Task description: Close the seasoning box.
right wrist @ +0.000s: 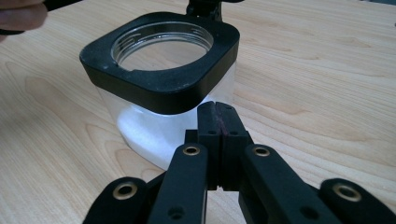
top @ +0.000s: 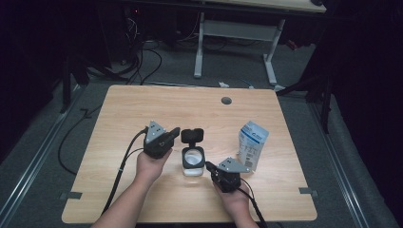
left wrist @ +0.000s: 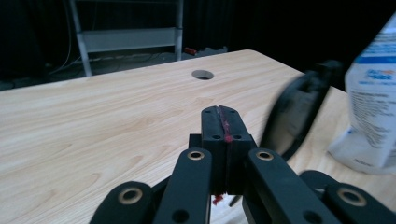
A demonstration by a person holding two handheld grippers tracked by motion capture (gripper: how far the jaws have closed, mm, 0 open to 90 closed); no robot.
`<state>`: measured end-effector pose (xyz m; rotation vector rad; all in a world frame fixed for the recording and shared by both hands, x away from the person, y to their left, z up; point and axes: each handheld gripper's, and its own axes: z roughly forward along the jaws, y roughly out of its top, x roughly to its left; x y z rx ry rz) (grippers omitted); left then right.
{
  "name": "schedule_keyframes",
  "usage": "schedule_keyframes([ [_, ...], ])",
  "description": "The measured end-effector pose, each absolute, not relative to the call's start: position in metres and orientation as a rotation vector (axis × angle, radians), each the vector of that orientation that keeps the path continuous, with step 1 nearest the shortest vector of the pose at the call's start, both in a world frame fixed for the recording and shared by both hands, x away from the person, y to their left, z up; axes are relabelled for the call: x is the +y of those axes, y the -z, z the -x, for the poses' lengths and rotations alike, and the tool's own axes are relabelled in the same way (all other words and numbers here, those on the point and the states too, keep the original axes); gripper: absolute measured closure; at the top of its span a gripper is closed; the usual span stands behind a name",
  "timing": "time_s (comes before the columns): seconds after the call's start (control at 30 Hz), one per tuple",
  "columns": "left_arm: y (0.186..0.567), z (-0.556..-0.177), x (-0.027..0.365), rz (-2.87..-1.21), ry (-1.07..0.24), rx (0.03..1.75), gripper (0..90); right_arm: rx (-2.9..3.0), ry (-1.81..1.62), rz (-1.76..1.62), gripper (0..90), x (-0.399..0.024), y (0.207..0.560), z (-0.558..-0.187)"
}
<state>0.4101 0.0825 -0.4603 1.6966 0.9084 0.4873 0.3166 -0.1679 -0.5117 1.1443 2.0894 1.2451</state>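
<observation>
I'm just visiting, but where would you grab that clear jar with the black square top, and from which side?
I'd probably grip the jar by its black square collar, jaws across two opposite flat sides. It stands upright with its hinged lid flipped open behind, so come from the near side, where the right gripper already sits, shut. The clear body below looks rounder and slicker.

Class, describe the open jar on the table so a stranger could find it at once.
Start at the wooden table and look to its middle, between the two hands. The jar stands there: clear walls, a square black collar and a flipped-up black lid. The white-and-blue pouch to its right is soft and lidless.
</observation>
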Motion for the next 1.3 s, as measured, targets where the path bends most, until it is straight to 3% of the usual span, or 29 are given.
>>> schedule_keyframes([
  [0.33,0.460,-0.418,0.072,-1.703,-0.483,0.910,90.0,2.097,-1.273,-1.154,89.9,-0.166,0.512,-0.300],
  [1.2,0.490,-0.367,0.071,-1.710,-0.468,0.869,89.9,2.095,-1.256,-1.160,89.6,-0.164,0.510,-0.307],
  [1.3,0.491,-0.361,0.081,-1.694,-0.471,0.878,86.0,2.085,-1.254,-1.160,89.5,-0.167,0.509,-0.307],
])
